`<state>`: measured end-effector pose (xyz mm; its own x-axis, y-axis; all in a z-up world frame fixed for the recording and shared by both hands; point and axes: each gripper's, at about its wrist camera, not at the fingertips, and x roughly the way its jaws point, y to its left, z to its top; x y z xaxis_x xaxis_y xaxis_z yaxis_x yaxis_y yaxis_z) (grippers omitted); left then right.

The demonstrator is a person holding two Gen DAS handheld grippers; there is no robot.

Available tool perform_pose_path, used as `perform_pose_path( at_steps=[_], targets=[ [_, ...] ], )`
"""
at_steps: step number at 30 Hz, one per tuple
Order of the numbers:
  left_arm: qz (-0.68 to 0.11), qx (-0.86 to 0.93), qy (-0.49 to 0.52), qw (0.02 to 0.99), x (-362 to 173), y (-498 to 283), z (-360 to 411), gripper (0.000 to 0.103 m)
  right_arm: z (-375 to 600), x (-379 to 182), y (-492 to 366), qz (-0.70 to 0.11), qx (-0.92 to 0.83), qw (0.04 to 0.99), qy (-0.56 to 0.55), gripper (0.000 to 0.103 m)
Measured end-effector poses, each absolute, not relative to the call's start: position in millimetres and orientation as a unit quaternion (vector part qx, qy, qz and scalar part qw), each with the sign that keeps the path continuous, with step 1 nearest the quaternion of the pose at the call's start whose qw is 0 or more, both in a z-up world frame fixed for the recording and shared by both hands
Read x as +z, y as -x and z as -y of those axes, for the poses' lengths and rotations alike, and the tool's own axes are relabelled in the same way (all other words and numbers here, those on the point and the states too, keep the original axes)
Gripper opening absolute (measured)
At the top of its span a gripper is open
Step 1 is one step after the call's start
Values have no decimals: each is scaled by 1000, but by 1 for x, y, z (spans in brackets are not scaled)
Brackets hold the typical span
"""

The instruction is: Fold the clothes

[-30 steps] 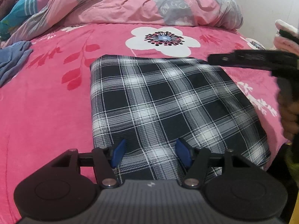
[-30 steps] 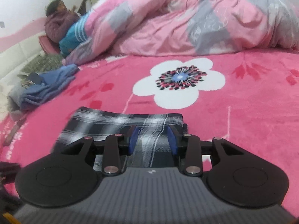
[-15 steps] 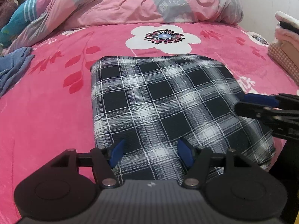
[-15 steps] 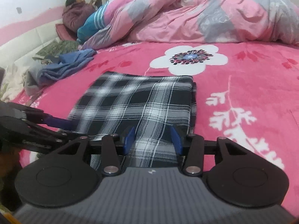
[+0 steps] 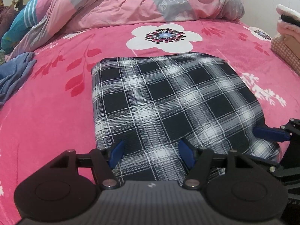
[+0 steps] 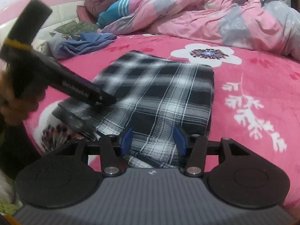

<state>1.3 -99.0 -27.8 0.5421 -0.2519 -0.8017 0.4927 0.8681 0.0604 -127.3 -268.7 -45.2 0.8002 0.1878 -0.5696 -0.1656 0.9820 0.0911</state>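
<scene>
Plaid cloth folded flat on pink blanket, both grippers at its near edge.
Left gripper jaws spread wide over the cloth, nothing pinched. Right gripper likewise spread, cloth edge between its fingers, not clamped.

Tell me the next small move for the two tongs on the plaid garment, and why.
Probably close both on the near hem. The left tongs and right tongs are open, their blue pads straddling the near edge of the folded plaid garment, which lies flat on the pink bedspread. Gripping there would let the near edge be lifted and folded toward the far edge.
</scene>
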Motion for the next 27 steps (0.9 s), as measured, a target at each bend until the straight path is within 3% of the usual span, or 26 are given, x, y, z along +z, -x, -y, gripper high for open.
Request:
perform_pose_path(
  at_steps=[27],
  targets=[
    [-437,-223,-107,865,-23,46,54,65,269,-51,133,-292,90,951,-39,56]
  ],
)
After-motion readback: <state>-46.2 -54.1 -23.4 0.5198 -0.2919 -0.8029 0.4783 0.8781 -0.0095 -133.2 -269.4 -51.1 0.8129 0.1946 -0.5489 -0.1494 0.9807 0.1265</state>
